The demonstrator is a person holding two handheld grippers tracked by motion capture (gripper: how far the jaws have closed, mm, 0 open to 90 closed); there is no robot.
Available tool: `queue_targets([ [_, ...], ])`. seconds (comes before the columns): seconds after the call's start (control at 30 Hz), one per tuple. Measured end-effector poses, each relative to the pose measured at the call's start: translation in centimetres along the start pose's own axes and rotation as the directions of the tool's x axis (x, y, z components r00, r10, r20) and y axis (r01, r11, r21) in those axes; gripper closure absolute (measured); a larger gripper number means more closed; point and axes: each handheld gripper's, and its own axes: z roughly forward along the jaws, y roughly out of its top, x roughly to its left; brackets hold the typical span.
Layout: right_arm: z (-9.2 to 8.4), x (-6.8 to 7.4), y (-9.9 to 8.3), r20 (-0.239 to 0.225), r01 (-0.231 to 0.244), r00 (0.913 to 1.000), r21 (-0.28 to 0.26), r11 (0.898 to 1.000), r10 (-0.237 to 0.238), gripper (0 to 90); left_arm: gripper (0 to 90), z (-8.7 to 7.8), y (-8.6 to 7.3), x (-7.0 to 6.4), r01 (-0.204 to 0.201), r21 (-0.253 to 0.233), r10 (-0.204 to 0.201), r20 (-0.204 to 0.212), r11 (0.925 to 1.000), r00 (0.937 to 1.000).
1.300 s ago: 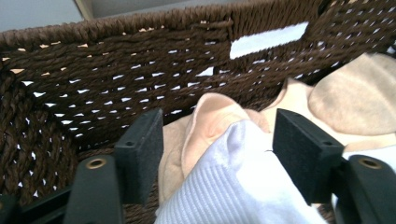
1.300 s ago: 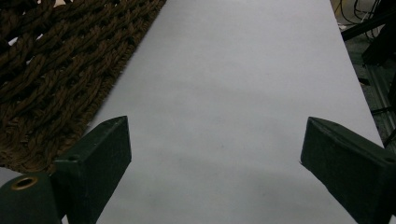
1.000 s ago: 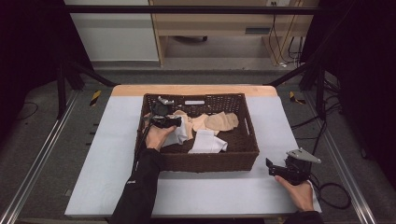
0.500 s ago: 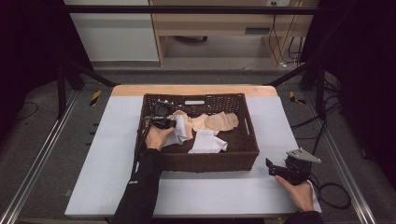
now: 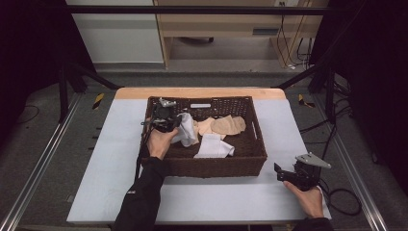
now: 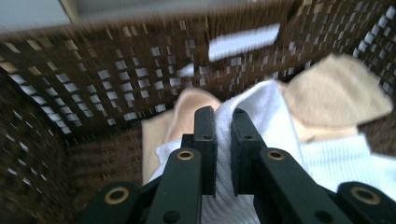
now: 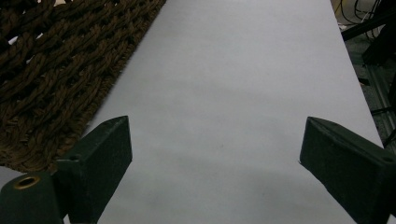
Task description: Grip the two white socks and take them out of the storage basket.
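Brown wicker makes up the basket (image 5: 207,166) in the middle of the table (image 5: 106,159), and inside it lie a white cloth (image 6: 261,116), another white piece (image 5: 214,147) and tan pieces (image 5: 226,125). The left gripper (image 6: 223,122) has its jaws closed narrow on a fold of the white cloth, near the basket's far left corner. This looks like the lifting step of a pick; next comes a clean rise over the rim. The right gripper (image 7: 215,154) rests wide open on bare table beside the basket. A white label (image 6: 243,42) on the far wall is too blurred to read
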Motion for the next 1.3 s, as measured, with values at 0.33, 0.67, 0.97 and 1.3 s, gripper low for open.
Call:
queue_targets([
  [0.33, 0.0, 0.0, 0.0, 0.002, 0.0, 1.0, -0.002, 1.0, 0.0, 9.4, 82.4, -4.3, 1.1, 0.4, 0.037, -0.233, -0.031, 0.03, 0.9718, 0.9991],
  [0.67, 0.0, -0.1, 0.0, 0.005, 0.002, 1.0, 0.0, 1.0, -0.002, 9.4, 82.4, -8.3, 1.5, 0.4, 0.042, -0.342, -0.014, 0.083, 0.9389, 0.9965],
  [0.97, -0.1, 0.0, 0.0, 0.005, 0.002, 1.0, -0.001, 1.0, -0.002, 9.4, 82.4, -12.0, 1.5, 0.9, 0.067, -0.412, -0.02, 0.118, 0.9086, 0.9928],
  [1.3, -0.1, -0.1, 0.0, 0.008, 0.001, 1.0, -0.003, 1.0, -0.001, 9.4, 82.4, -15.6, 0.7, 2.7, 0.104, -0.469, -0.044, 0.137, 0.8768, 0.9896],
])
